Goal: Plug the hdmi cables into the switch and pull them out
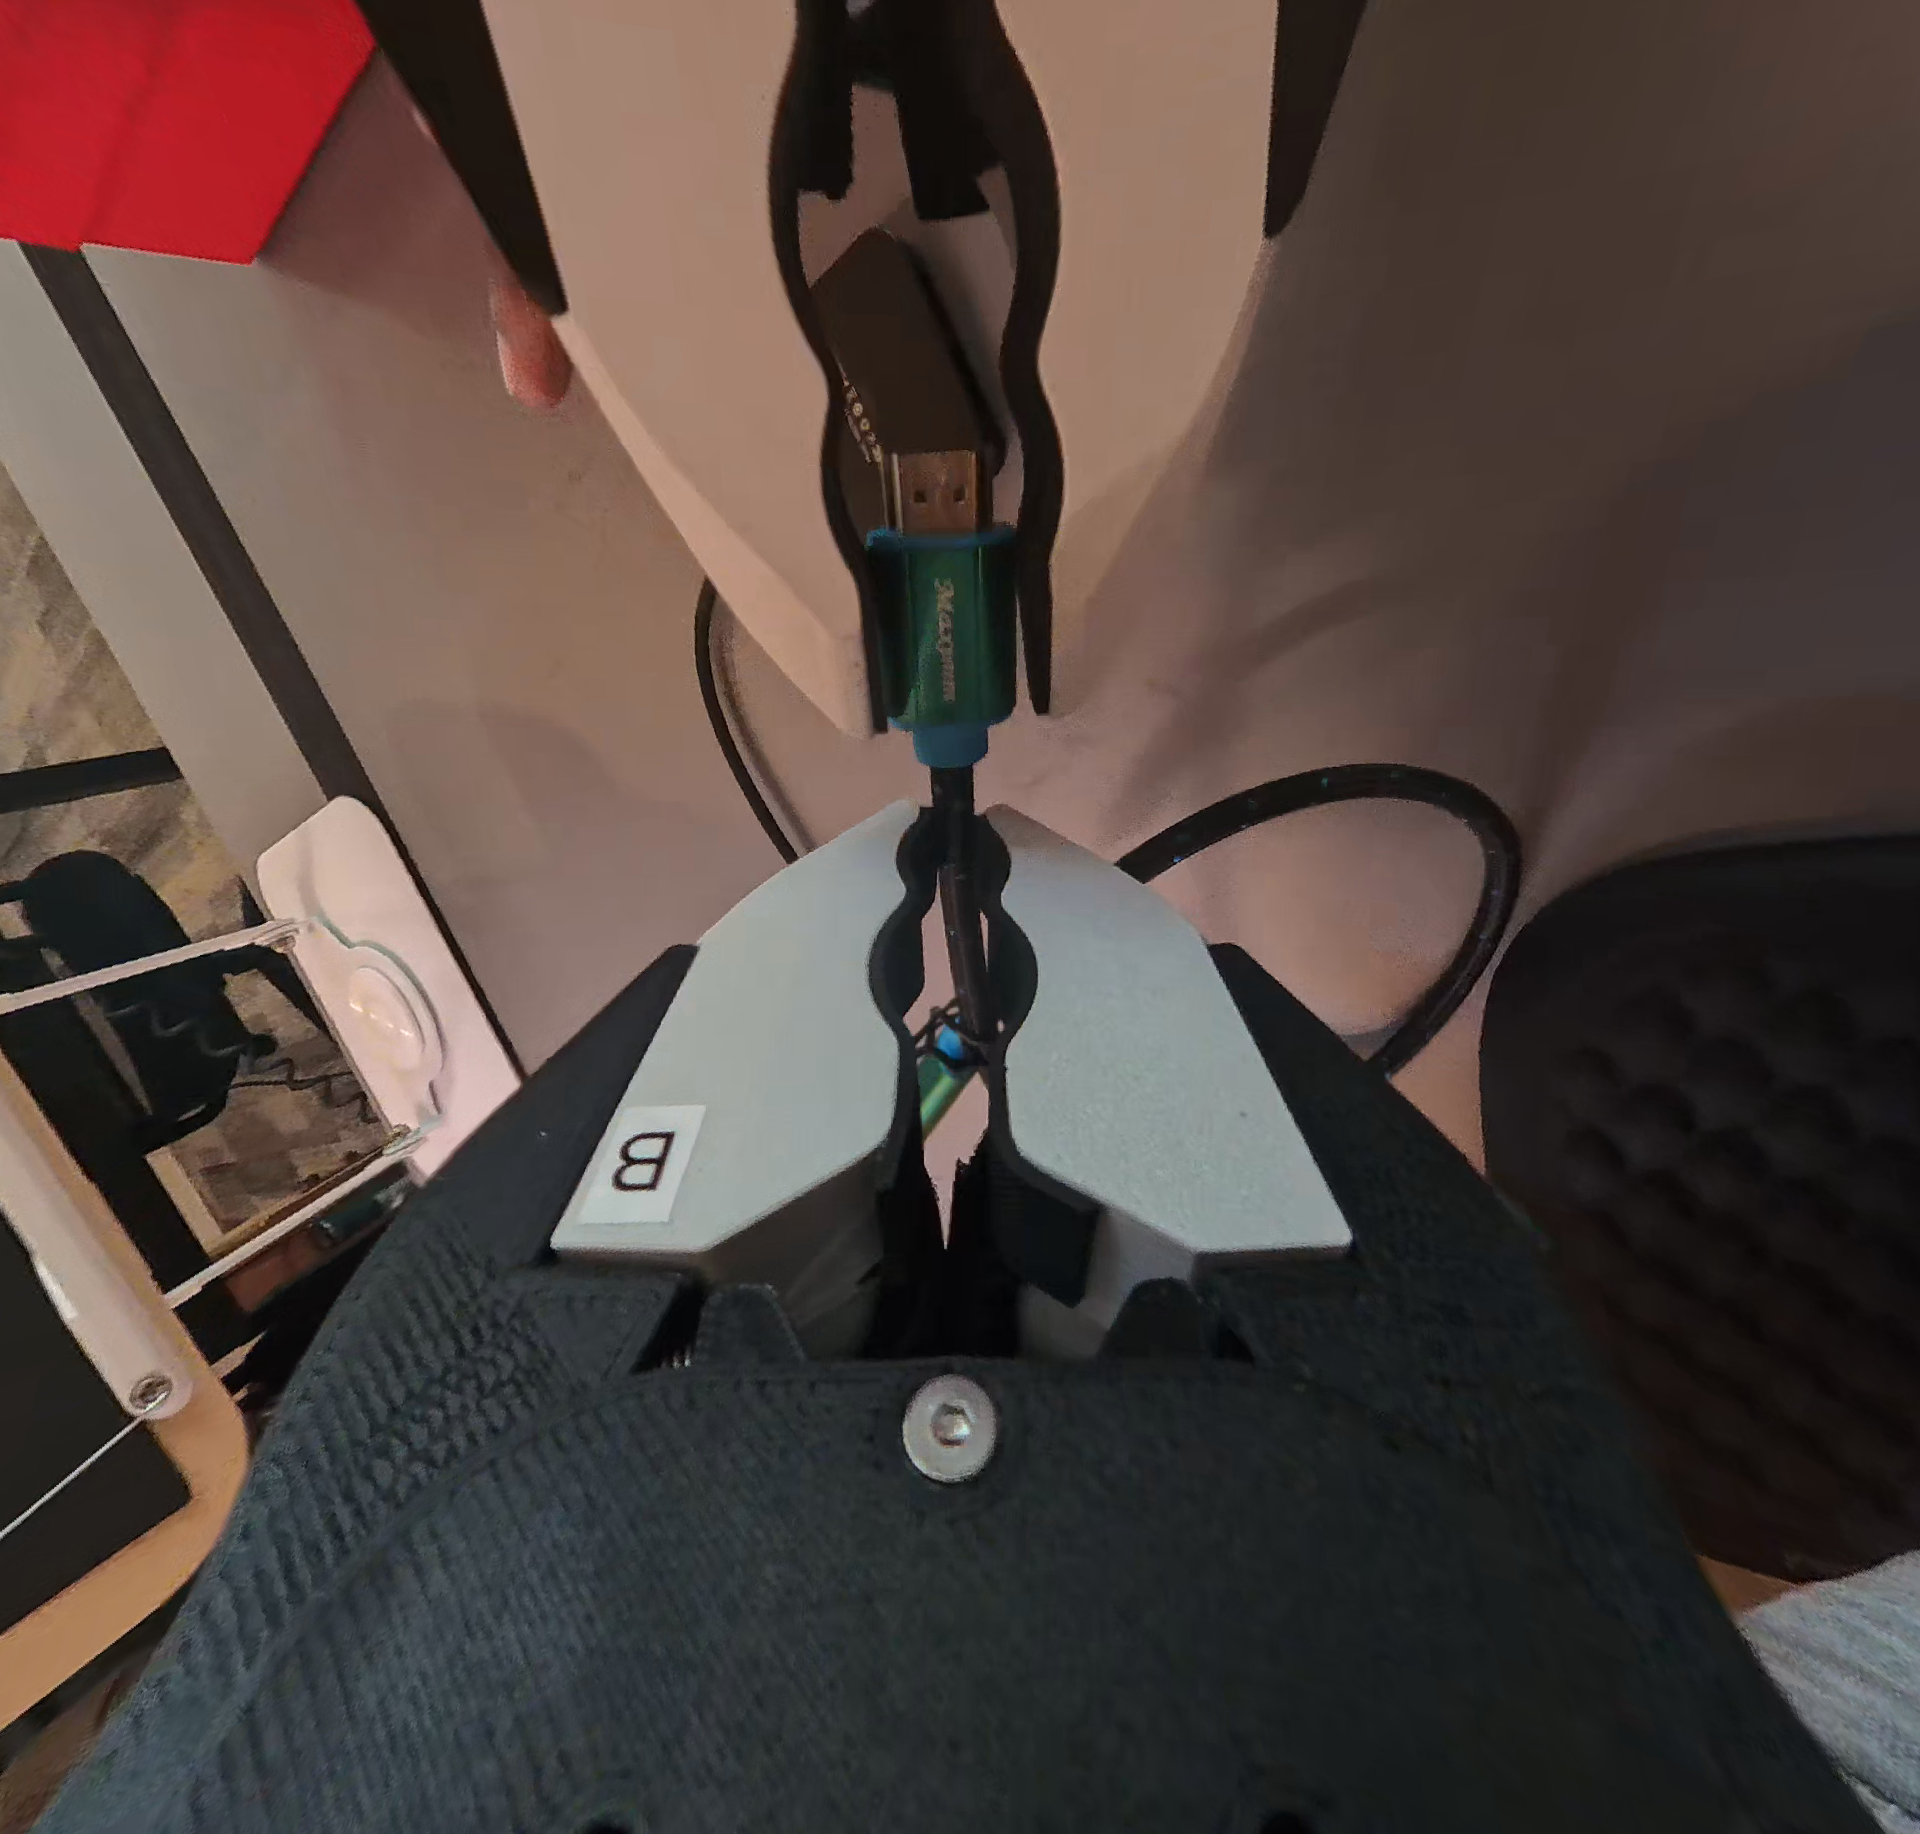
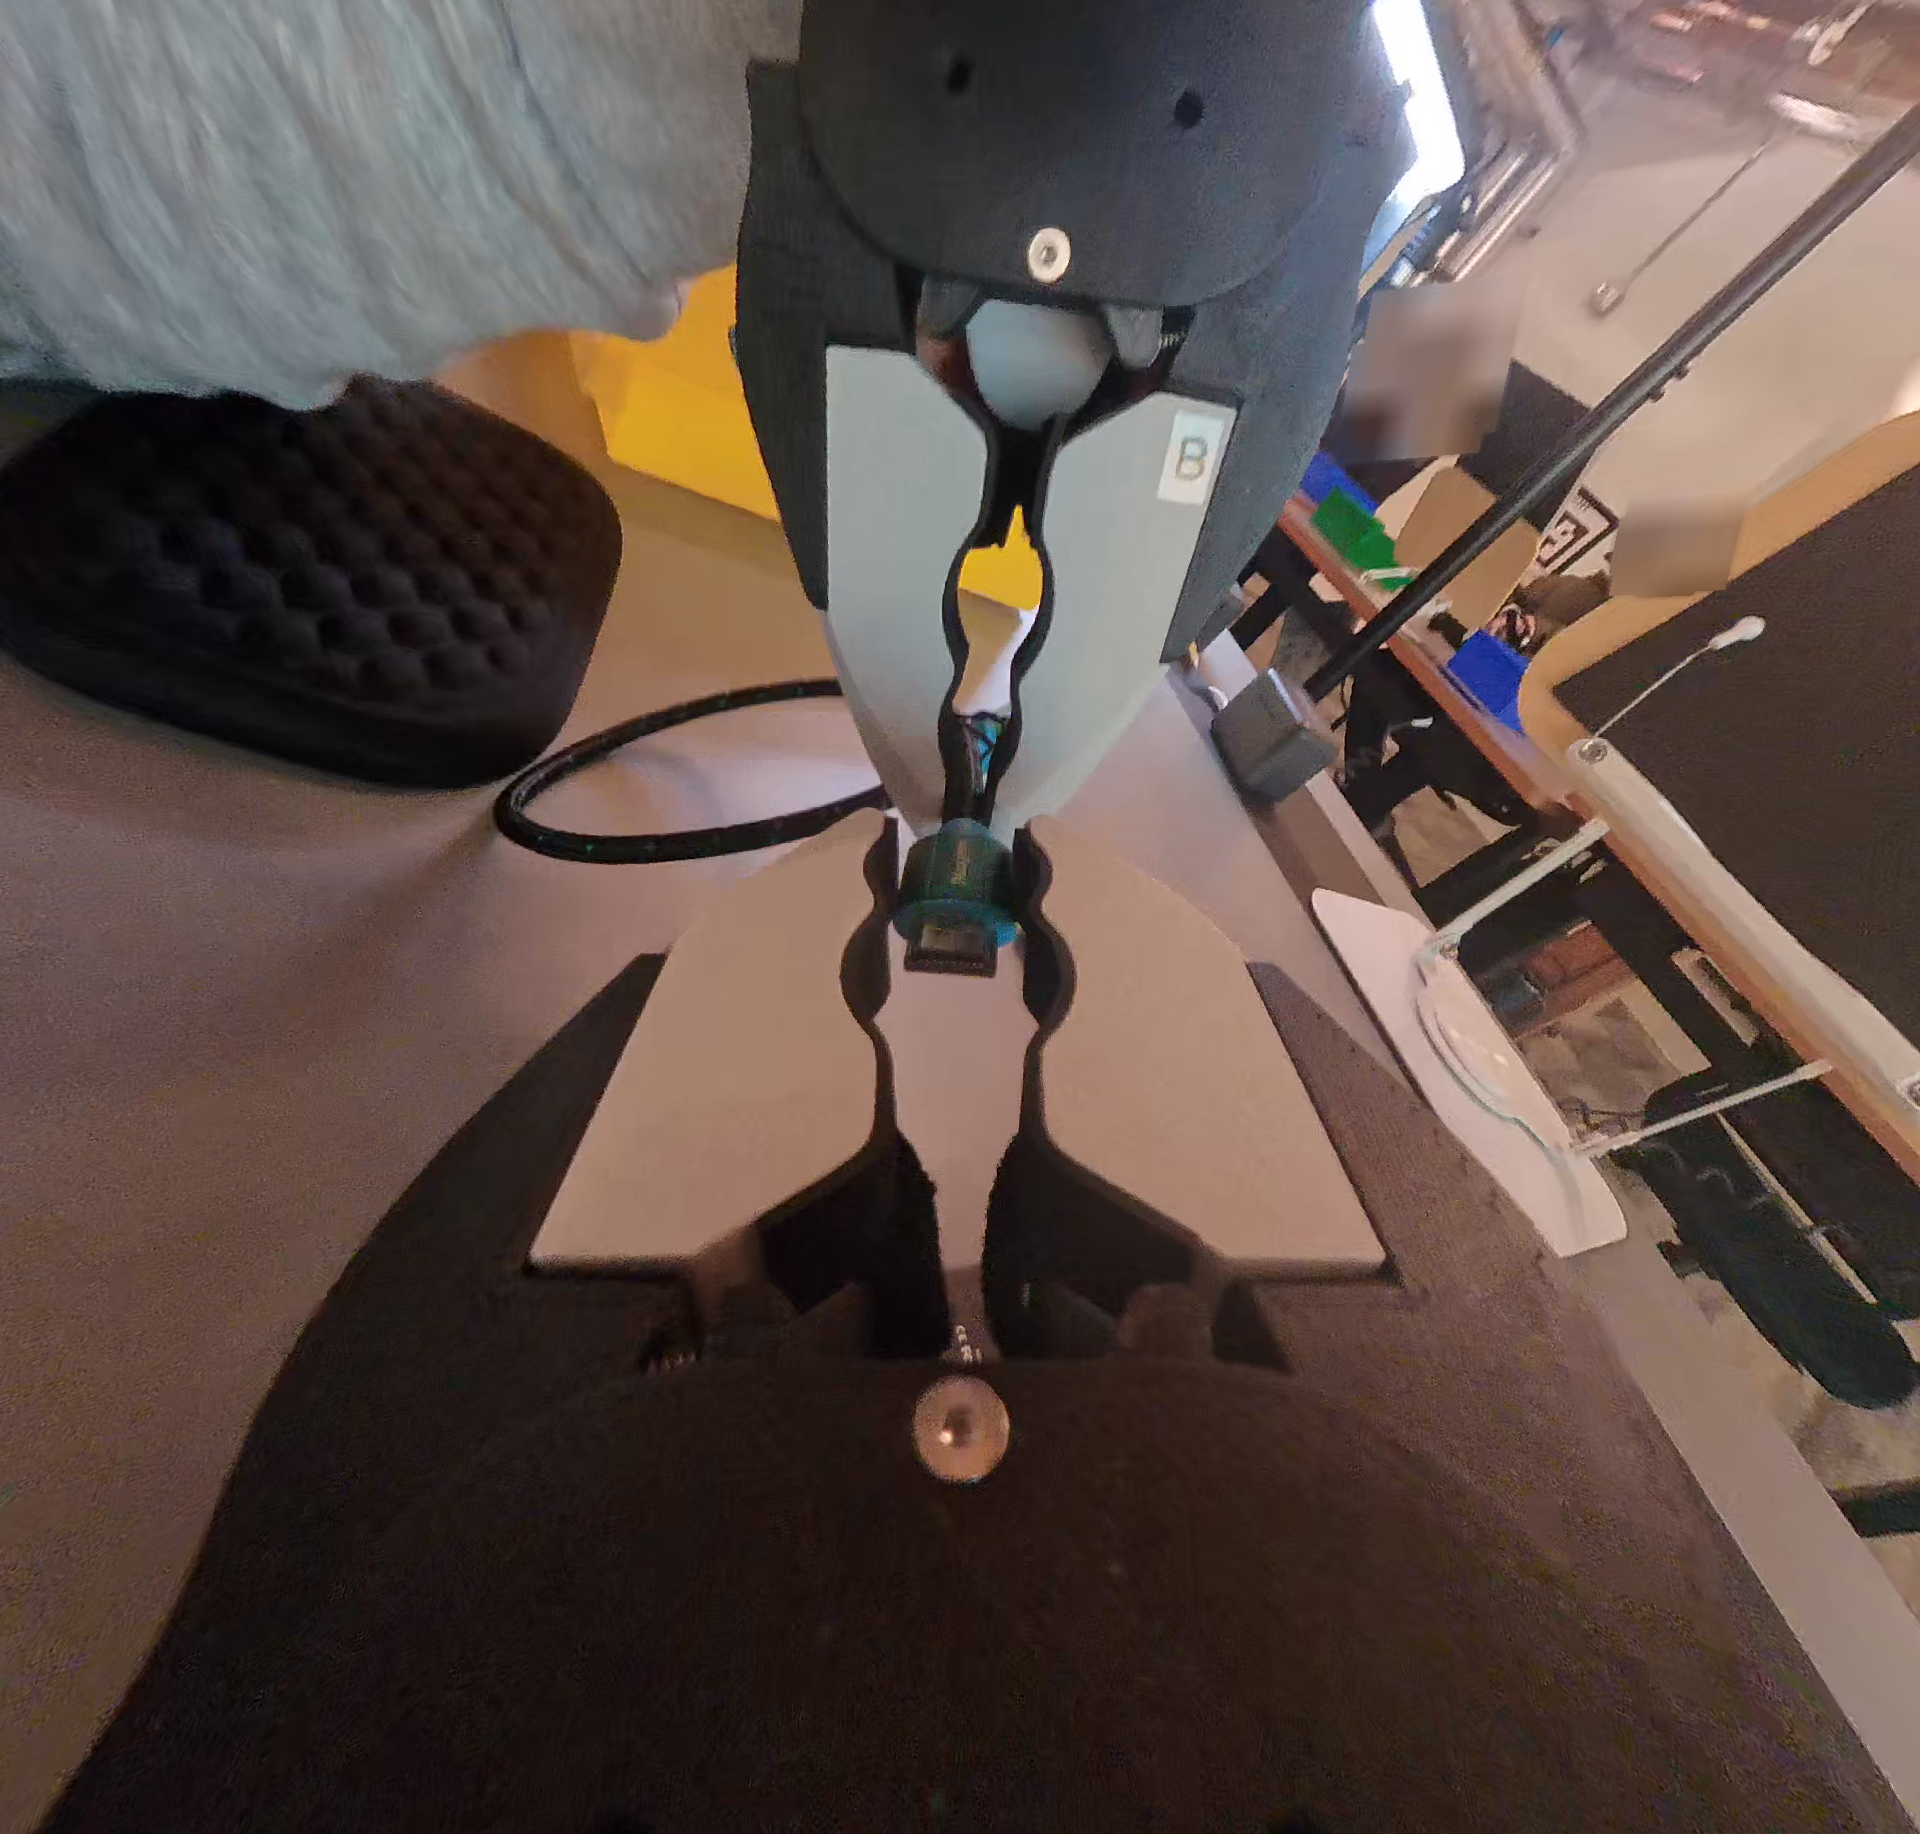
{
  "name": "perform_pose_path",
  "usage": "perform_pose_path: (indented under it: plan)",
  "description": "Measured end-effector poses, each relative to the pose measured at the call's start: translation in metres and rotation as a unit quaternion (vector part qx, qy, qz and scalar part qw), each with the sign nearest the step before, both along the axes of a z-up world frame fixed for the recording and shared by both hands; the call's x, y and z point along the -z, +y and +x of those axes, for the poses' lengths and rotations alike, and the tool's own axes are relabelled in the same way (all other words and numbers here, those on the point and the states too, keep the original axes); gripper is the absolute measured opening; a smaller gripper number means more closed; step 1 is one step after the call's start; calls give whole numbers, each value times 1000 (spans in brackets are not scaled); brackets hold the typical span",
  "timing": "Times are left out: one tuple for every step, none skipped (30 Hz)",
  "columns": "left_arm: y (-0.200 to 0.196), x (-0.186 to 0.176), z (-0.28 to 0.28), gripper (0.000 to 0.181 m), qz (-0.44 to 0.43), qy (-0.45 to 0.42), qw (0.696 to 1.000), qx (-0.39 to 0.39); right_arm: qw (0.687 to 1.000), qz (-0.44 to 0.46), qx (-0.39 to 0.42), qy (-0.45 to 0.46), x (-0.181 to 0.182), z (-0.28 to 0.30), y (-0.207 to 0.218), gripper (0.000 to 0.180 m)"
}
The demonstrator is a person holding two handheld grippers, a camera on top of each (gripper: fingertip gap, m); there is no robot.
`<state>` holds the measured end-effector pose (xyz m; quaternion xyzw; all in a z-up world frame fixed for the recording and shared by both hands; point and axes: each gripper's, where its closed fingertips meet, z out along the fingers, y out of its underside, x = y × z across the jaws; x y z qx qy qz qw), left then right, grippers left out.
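My left gripper (image 1: 956, 813) is shut on the black braided HDMI cable (image 1: 961, 911) just behind its green plug (image 1: 940, 631). My right gripper (image 2: 961, 834) faces it and is shut on the small black switch (image 1: 899, 361), which lies lengthwise between its fingers. The plug (image 2: 956, 880) sits between the right fingertips (image 2: 1081, 870). Its metal tip (image 1: 940, 491) is bare and meets the near end of the switch; I cannot tell whether it is partly in the port. The left gripper (image 2: 971, 797) and the right gripper (image 1: 956, 714) each show in the other's view. The cable's slack loops on the table (image 2: 644, 745).
A black dimpled cushion (image 2: 312, 579) lies beside the cable loop on the grey table (image 2: 208, 953). A white stand (image 2: 1455, 1057) and a small grey block (image 2: 1268, 735) sit at the table edge. A yellow box (image 2: 675, 402), a red box (image 1: 156, 70) and a grey sleeve (image 2: 312, 122) are nearby.
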<state>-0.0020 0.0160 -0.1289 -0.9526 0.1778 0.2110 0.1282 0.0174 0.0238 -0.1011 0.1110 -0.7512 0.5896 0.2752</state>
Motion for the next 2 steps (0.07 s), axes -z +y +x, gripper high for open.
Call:
perform_pose_path:
  plan:
    - [0, 0, 0, 5, 6, -6, 1000, -1, 1000, 4, 1, -2, 2, -1, 0, 20]
    - [0, 1, -1, 5, 14, -13, 1000, -2, 1000, -1, -2, -7, 2, -2, 0, 20]
